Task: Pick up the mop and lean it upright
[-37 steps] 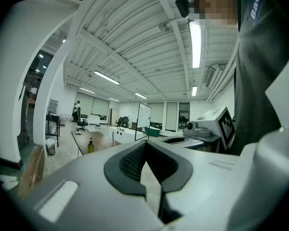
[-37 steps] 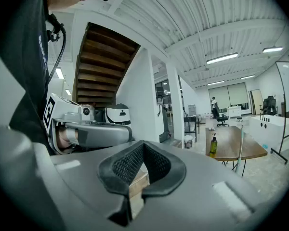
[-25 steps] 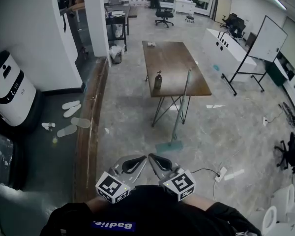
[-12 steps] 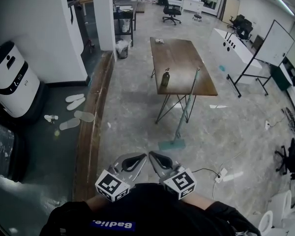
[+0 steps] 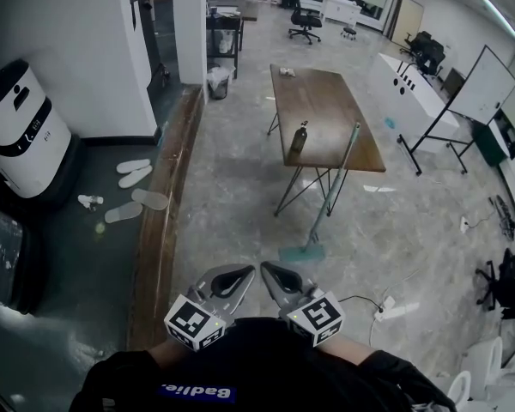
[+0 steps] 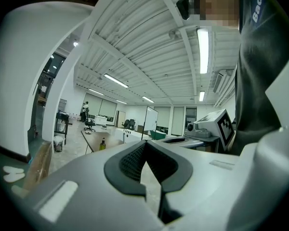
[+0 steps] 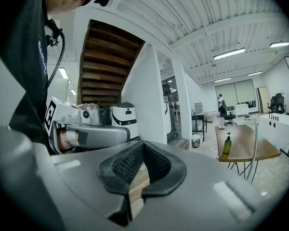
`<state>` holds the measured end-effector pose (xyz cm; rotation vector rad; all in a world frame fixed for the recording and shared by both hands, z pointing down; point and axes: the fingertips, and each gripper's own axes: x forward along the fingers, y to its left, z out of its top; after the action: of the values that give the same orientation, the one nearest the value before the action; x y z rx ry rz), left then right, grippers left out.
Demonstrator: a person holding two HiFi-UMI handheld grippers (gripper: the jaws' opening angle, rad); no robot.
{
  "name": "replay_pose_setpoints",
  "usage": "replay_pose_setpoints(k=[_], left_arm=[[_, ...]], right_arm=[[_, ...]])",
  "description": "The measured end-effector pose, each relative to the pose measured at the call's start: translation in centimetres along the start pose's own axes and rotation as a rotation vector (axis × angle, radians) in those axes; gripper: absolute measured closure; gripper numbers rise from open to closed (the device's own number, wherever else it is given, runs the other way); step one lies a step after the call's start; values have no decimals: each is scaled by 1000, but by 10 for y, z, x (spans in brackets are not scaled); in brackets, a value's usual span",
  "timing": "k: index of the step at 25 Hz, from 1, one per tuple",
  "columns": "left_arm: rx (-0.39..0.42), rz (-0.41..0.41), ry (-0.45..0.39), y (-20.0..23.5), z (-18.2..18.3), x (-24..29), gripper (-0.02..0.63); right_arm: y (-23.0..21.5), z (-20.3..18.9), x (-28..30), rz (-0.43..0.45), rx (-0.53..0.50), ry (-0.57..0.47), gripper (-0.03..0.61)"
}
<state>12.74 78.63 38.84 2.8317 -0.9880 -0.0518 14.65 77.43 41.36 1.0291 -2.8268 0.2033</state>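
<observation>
Evidently little had changed in the head view beyond the person's own position. Against the frames of a second before, the surface and everything round it had slid slightly rightward in the picture. The mop kept its place, its handle propped against the surface's right edge towards the near end and its head on the floor just in front. That suggested the leaning was already done and the person was merely shifting about. The left gripper and right gripper sat side by side close to the body, well short of the surface. In the left gripper view the jaws were pressed together with nothing between them. The right gripper view showed the same. Counted: one mop, one surface, one bottle standing on it, two grippers, and four pale slippers on the floor left of the surface.
</observation>
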Motion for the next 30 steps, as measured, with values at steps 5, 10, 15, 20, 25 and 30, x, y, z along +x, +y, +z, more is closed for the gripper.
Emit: replay_pose_setpoints(k=[5,10,15,20,25,30], left_arm=[[-8,-14,20,24,2,-27,602],[-11,-25,-1,52,5,-55,601],[-29,-52,-5,70,4,-72,601],[-68,-63,-16,85,8,-69,601],[-59,-59,-7,101,3,-42,602],[-22,-11,15,129,5,2,601]], right_arm=[[22,7,30,-9,3,-5,574],[44,6,60,-31,16,4,574],[57,6,81,-56,18,19,574],[51,5,90,-81,20,35,574],[11,2,95,-111,51,15,574],[-50,3,108,-98,80,-9,574]])
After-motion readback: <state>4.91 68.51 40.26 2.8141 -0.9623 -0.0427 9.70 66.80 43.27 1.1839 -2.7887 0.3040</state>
